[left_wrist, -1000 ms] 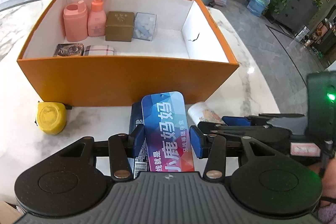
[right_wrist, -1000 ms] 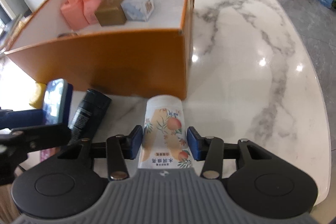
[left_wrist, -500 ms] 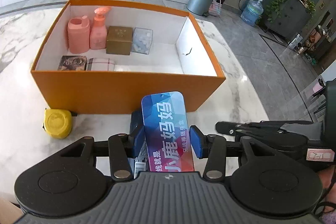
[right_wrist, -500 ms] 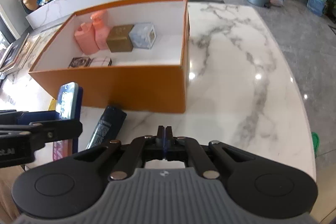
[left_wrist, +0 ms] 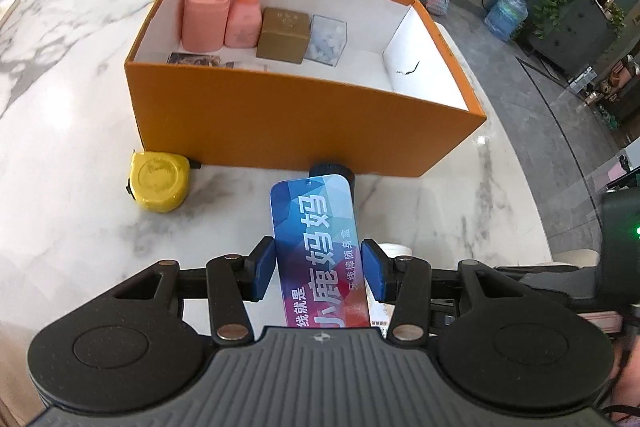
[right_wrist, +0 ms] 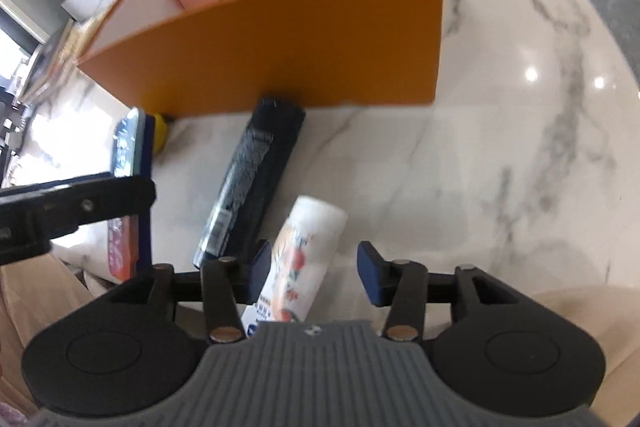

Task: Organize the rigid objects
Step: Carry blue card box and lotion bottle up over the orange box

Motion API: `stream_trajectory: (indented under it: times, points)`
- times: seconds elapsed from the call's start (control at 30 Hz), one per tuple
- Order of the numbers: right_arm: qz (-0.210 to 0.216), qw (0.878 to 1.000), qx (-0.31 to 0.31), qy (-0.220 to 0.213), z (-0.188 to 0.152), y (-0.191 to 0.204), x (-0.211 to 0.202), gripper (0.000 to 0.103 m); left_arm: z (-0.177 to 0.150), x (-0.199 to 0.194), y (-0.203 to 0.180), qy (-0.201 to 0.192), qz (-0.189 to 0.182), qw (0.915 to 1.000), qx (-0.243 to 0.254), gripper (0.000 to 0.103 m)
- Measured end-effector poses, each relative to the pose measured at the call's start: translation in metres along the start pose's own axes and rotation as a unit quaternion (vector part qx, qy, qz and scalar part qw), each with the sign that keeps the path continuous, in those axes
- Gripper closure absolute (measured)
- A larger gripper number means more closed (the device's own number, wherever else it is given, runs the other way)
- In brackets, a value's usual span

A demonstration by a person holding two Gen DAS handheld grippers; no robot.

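My left gripper is shut on an upright blue tin with white lettering, held in front of the orange box. In the right wrist view a white tube with peach print lies on the marble between the jaws of my right gripper. Those jaws are opening: the left pad is at the tube's side and the right pad stands clear of it. A black tube lies beside it, its end against the box wall. The box holds two pink bottles, a gold box and a clear box.
A yellow tape measure sits on the marble table at the box's front left corner. Flat packets lie inside the box at the front left. The box's right half is bare white floor. Beyond the table are a bin and plants.
The right gripper stood around the white tube, then was shut with nothing in it, and now stands open around the tube again. The left gripper has shifted sideways with the blue tin.
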State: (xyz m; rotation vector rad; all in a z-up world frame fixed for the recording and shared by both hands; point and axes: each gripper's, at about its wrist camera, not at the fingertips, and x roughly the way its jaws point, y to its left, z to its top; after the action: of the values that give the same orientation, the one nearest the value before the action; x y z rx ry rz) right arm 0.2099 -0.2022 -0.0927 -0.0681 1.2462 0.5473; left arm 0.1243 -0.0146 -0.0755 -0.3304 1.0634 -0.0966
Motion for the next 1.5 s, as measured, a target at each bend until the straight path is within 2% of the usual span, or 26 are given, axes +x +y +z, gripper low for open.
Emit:
stream_trajectory:
  times: [0.23, 0.3, 0.33, 0.47, 0.7, 0.83, 1.03, 1.2, 1.33, 1.5]
  points:
    - [0.008, 0.999, 0.044, 0.025, 0.001, 0.000, 0.022, 0.054, -0.003, 0.002, 0.006, 0.006, -0.009, 0.9999, 0.000, 0.050]
    - [0.013, 0.998, 0.049, 0.026, 0.000, 0.001, 0.025, 0.061, -0.003, 0.001, 0.007, 0.005, -0.011, 0.9999, 0.000, 0.050]
    - [0.020, 0.998, 0.051, 0.027, 0.000, 0.002, 0.025, 0.070, -0.003, 0.000, 0.008, 0.004, -0.012, 0.9999, 0.000, 0.050]
    - [0.008, 0.999, 0.041, 0.023, -0.004, 0.010, 0.023, 0.074, -0.003, -0.002, 0.008, 0.002, -0.019, 0.9998, -0.002, 0.050]
    - [-0.012, 0.999, 0.023, -0.026, -0.010, 0.017, -0.018, 0.077, 0.006, -0.020, 0.003, -0.006, -0.042, 0.9991, -0.001, 0.050]
    - [-0.002, 0.998, 0.021, -0.067, -0.004, 0.015, -0.055, 0.078, 0.021, -0.039, -0.005, -0.025, -0.059, 0.9979, 0.007, 0.050]
    - [0.014, 0.990, -0.007, -0.141, 0.025, 0.028, -0.105, 0.077, 0.057, -0.062, -0.020, -0.062, -0.071, 0.9953, 0.022, 0.050]
    - [0.022, 0.983, -0.034, -0.178, 0.062, 0.033, -0.126, 0.077, 0.093, -0.065, -0.028, -0.079, -0.076, 0.9936, 0.025, 0.050]
    - [0.024, 0.981, -0.047, -0.187, 0.095, 0.032, -0.126, 0.077, 0.122, -0.055, -0.030, -0.077, -0.075, 0.9939, 0.027, 0.050]
    - [0.022, 0.985, -0.050, -0.166, 0.131, 0.026, -0.107, 0.077, 0.153, -0.021, -0.023, -0.040, -0.067, 0.9968, 0.018, 0.050]
